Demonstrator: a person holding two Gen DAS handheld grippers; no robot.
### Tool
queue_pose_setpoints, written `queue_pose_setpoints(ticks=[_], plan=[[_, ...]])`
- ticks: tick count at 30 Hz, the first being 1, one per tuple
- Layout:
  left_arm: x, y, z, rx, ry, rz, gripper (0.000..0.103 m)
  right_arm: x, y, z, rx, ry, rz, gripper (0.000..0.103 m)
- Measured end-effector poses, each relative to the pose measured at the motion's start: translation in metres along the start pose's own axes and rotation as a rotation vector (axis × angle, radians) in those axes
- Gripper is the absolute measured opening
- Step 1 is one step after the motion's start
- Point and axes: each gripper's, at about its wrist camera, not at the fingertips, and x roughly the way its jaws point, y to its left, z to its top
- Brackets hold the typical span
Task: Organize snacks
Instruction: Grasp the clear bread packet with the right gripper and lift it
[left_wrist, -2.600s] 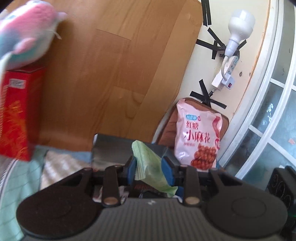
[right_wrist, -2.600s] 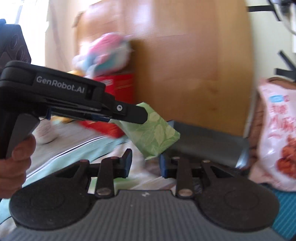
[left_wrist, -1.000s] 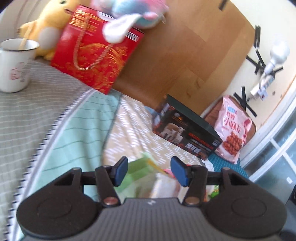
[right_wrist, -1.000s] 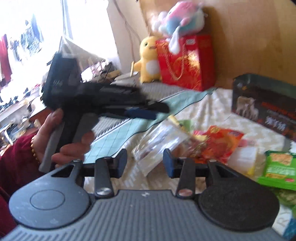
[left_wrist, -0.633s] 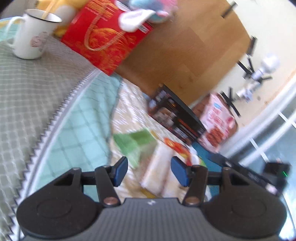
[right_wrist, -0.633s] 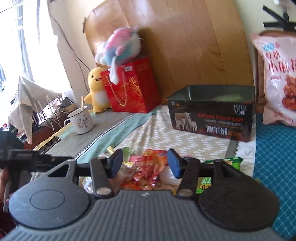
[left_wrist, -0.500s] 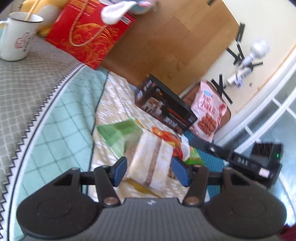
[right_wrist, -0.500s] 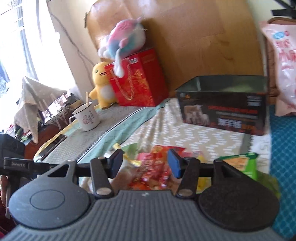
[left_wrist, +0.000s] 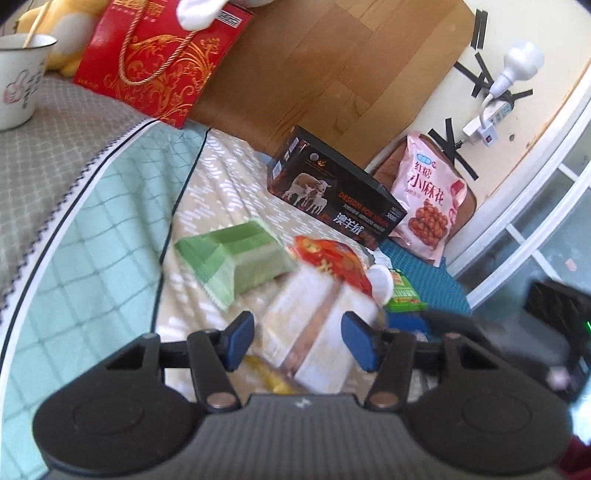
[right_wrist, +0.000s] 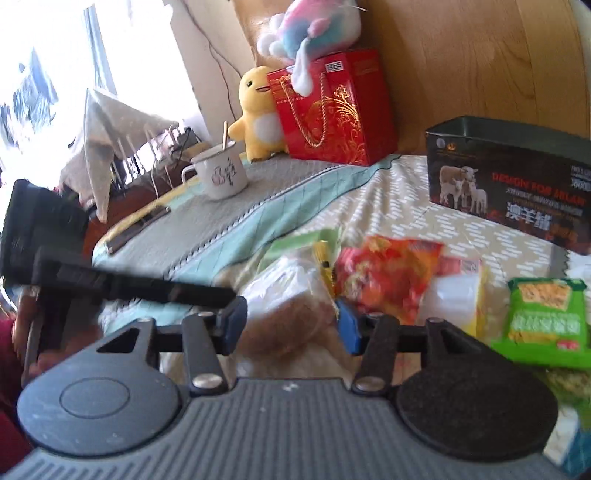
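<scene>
Snacks lie in a pile on the bedspread. A clear bread packet lies between the fingers of my open left gripper, apart from both. The same packet sits between the fingers of my open right gripper. Beside it are a red snack bag, a green packet, a white packet and a green cracker pack. The open dark box stands behind the pile.
A pink snack bag leans against the wall at the right. A red gift bag, a yellow plush and a white mug stand at the back left. The wooden headboard rises behind.
The left gripper let go of the green packet it held and came down over the snack pile. Both grippers have moved in on the bread packet.
</scene>
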Motion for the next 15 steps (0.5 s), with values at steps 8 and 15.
queue_pose_setpoints(ticks=[8,15], plan=[[0.001,-0.009,0.022,0.044,-0.074,0.006,0.055,-0.031,0.024,-0.037,0.029,0.034,-0.032,0.056],[-0.046,0.013,0.011,-0.052,-0.089,-0.03,0.057,-0.058,0.023,-0.028,-0.047,-0.037,-0.143,0.058]])
